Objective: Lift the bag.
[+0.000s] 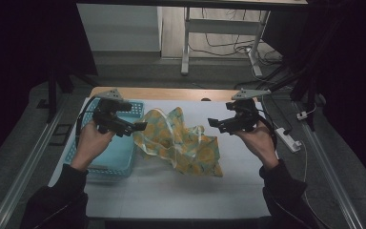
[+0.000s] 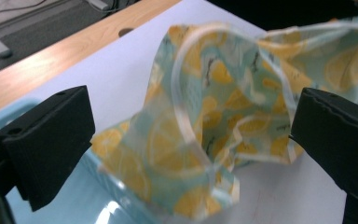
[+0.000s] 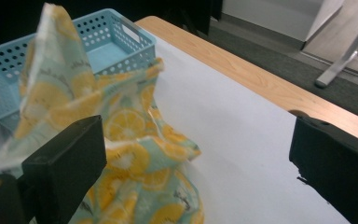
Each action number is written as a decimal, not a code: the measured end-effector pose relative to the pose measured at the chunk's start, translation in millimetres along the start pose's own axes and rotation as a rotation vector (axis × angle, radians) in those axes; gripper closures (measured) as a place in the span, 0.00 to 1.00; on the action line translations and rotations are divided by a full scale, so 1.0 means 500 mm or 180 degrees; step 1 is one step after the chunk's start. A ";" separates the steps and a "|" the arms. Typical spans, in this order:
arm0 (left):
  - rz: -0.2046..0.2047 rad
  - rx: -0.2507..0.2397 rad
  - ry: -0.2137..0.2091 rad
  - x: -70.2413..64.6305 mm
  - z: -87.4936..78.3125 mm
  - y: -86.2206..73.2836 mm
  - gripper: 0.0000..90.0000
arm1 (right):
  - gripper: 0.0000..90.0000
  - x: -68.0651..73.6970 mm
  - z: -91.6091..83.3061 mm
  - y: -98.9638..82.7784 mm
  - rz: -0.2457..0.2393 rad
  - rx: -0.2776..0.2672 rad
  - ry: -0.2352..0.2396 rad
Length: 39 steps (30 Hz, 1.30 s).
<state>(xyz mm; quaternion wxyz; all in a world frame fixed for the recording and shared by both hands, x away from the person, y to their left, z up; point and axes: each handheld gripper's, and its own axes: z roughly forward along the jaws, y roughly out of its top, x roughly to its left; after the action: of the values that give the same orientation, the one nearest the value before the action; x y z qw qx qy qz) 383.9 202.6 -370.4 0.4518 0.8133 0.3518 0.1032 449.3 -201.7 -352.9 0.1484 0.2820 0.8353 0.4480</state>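
A crumpled cloth [image 1: 181, 142] with a lemon print on pale green lies in a heap on the white table cover [image 1: 162, 186], one edge leaning against a blue basket [image 1: 106, 157]. My left gripper [image 1: 142, 127] hovers over the basket's right rim, jaws wide apart, pointing at the cloth [image 2: 214, 126]; nothing sits between its pads. My right gripper [image 1: 211, 122] is at the cloth's right side, also open and not touching the cloth [image 3: 121, 140]. The cloth stands up in loose folds and nothing holds it.
The perforated blue basket [image 3: 116, 42] sits at the table's left. A wooden table edge [image 1: 171, 93] runs along the back. A white power strip [image 1: 288, 139] and cables lie on the floor to the right; a metal desk frame [image 1: 186, 43] stands beyond.
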 end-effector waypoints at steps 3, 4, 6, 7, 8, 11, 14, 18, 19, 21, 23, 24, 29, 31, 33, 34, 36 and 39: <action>-0.0027 0.0017 0.0032 -0.005 -0.006 -0.019 0.00 | 0.04 -0.002 -0.008 -0.015 0.0012 -0.0019 -0.0052; -0.0032 0.0019 0.0042 -0.006 -0.007 -0.025 0.00 | 0.04 -0.002 -0.011 -0.021 0.0021 -0.0029 -0.0048; -0.0046 0.0030 0.0046 -0.010 -0.009 -0.038 0.00 | 0.04 -0.001 -0.016 -0.034 0.0024 -0.0033 -0.0054; -0.0052 0.0030 0.0065 -0.011 -0.009 -0.045 0.00 | 0.04 0.000 -0.019 -0.040 0.0027 -0.0026 -0.0066; -0.0063 0.0037 0.0080 -0.013 -0.009 -0.053 0.00 | 0.04 0.001 -0.020 -0.047 0.0029 -0.0028 -0.0072; -0.0098 0.0059 0.0083 -0.017 -0.010 -0.077 0.00 | 0.04 0.002 -0.025 -0.067 0.0038 -0.0015 -0.0091; -0.0149 0.0030 0.0080 -0.021 -0.013 -0.101 0.00 | 0.04 0.003 -0.031 -0.088 0.0061 -0.0030 -0.0112; -0.0229 -0.0038 0.0089 -0.025 -0.021 -0.131 0.00 | 0.04 0.009 -0.037 -0.115 0.0104 -0.0061 -0.0114; -0.0248 -0.0058 0.0085 -0.026 -0.023 -0.138 0.00 | 0.04 0.011 -0.038 -0.120 0.0111 -0.0066 -0.0115; -0.0269 -0.0071 0.0087 -0.028 -0.027 -0.151 0.00 | 0.04 0.015 -0.041 -0.131 0.0114 -0.0065 -0.0137; -0.0292 -0.0082 0.0102 -0.033 -0.028 -0.165 0.00 | 0.03 0.018 -0.043 -0.140 0.0115 -0.0061 -0.0151; -0.0297 -0.0082 0.0109 -0.035 -0.028 -0.172 0.00 | 0.03 0.020 -0.044 -0.145 0.0120 -0.0053 -0.0163; -0.0350 -0.0070 0.0129 -0.047 -0.024 -0.208 0.00 | 0.01 0.030 -0.045 -0.165 0.0104 -0.0032 -0.0246; -0.0369 -0.0086 0.0119 -0.051 -0.022 -0.223 0.00 | 0.00 0.034 -0.047 -0.173 0.0100 -0.0018 -0.0270; -0.0392 -0.0110 0.0145 -0.056 -0.024 -0.236 0.00 | 0.00 0.039 -0.049 -0.181 0.0083 -0.0008 -0.0288; -0.0408 -0.0131 0.0149 -0.058 -0.026 -0.243 0.00 | 0.00 0.041 -0.051 -0.184 0.0084 -0.0010 -0.0287; -0.0438 -0.0177 0.0172 -0.064 -0.031 -0.256 0.00 | 0.00 0.046 -0.055 -0.191 0.0090 -0.0018 -0.0286; -0.0475 -0.0232 0.0212 -0.075 -0.040 -0.277 0.00 | 0.00 0.051 -0.062 -0.204 0.0118 -0.0038 -0.0286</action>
<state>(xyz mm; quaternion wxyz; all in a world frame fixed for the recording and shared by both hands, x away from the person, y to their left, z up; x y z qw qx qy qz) 280.7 238.5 -465.2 0.4756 0.7640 0.4222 0.1089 378.9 -251.7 -420.2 0.1791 0.3163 0.8198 0.4426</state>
